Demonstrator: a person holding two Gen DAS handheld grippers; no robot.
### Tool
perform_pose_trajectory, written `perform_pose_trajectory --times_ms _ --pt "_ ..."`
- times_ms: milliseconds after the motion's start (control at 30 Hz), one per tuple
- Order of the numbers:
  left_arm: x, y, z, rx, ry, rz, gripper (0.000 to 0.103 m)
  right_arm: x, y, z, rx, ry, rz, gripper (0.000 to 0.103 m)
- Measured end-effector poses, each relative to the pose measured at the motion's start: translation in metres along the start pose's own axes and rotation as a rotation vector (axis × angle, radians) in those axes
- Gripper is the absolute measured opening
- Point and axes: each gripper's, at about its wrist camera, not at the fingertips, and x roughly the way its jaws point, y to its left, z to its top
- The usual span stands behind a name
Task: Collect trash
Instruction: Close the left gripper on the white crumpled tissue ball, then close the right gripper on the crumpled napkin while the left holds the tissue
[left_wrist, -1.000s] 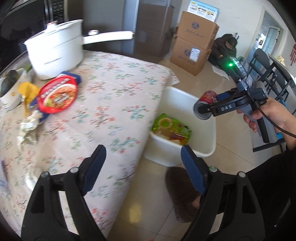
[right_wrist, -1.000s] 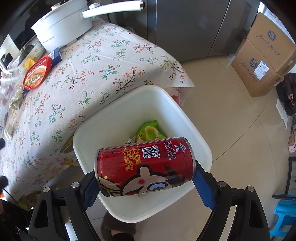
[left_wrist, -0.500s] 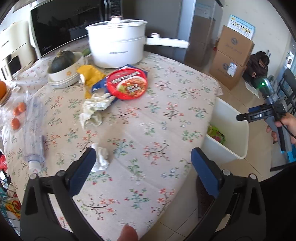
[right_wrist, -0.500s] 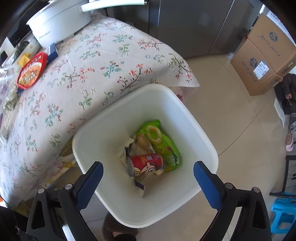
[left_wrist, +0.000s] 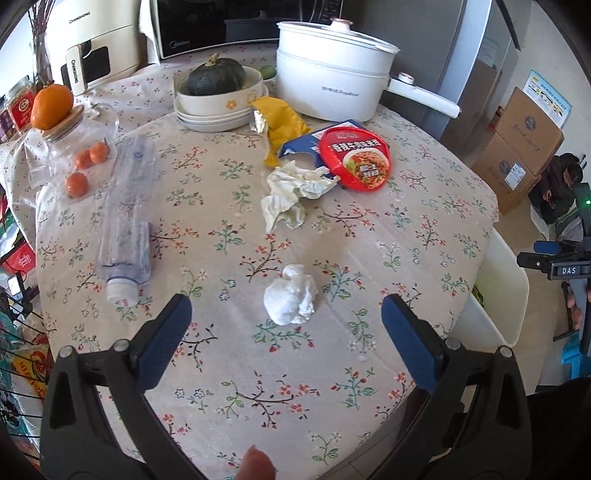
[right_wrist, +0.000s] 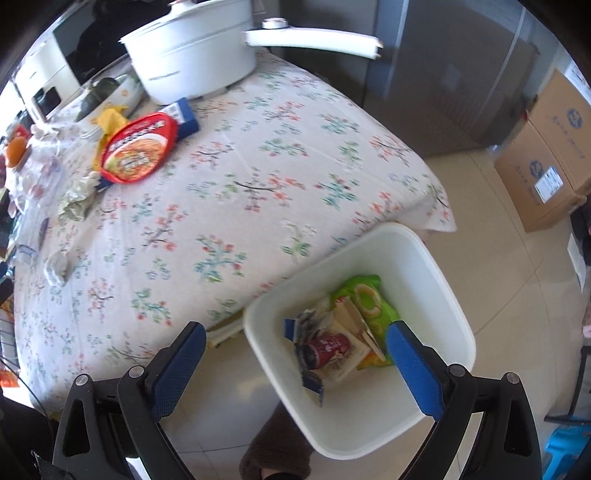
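My left gripper (left_wrist: 286, 321) is open and empty, just short of a crumpled white tissue (left_wrist: 290, 295) on the floral table. Farther back lie a pale crumpled wrapper (left_wrist: 295, 188), a red noodle lid (left_wrist: 354, 158) on a blue packet, a yellow wrapper (left_wrist: 282, 122) and an empty plastic bottle (left_wrist: 127, 214). My right gripper (right_wrist: 295, 349) is open and empty above the white bin (right_wrist: 439, 266) on the floor. A red can (right_wrist: 327, 349) and a green snack bag (right_wrist: 365, 299) lie in the bin.
A white electric pot (left_wrist: 332, 85) with a long handle, a bowl with a squash (left_wrist: 218, 88), a jar topped by an orange (left_wrist: 51, 107) and a microwave stand at the back. Cardboard boxes (right_wrist: 554, 147) stand on the floor beyond the bin.
My right gripper opened and the red can dropped into the bin. It then shifted left toward the table. My left gripper swung from the bin over to the table, near the tissue.
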Motion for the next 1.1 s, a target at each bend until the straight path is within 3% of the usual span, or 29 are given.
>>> perform_pose_trajectory --times_ms 267,367,500,567,667,833,1100 --pt "0.032 0.013 -0.001 -0.042 0.053 0.034 0.100 0.001 0.043 0.017 -0.041 -0.018 0.041 0.099" --pt "0.048 0.010 -0.002 -0.027 0.084 0.023 0.087 0.004 0.054 0.020 -0.056 -0.014 0.047 0.099" --pt "0.067 0.006 -0.004 -0.010 0.109 0.011 0.057 0.008 0.065 0.022 -0.075 -0.004 0.044 0.099" --pt "0.070 0.005 -0.004 -0.005 0.103 -0.007 0.053 0.010 0.067 0.022 -0.083 -0.001 0.039 0.099" --pt "0.072 0.001 -0.003 0.011 0.096 -0.026 0.036 0.011 0.069 0.021 -0.089 0.003 0.034 0.099" --pt "0.069 -0.003 -0.002 0.028 0.094 -0.017 0.028 0.011 0.071 0.023 -0.077 0.001 0.035 0.099" --pt "0.026 0.015 0.009 -0.043 0.017 -0.044 0.027 0.008 0.090 0.036 -0.036 -0.019 0.091 0.099"
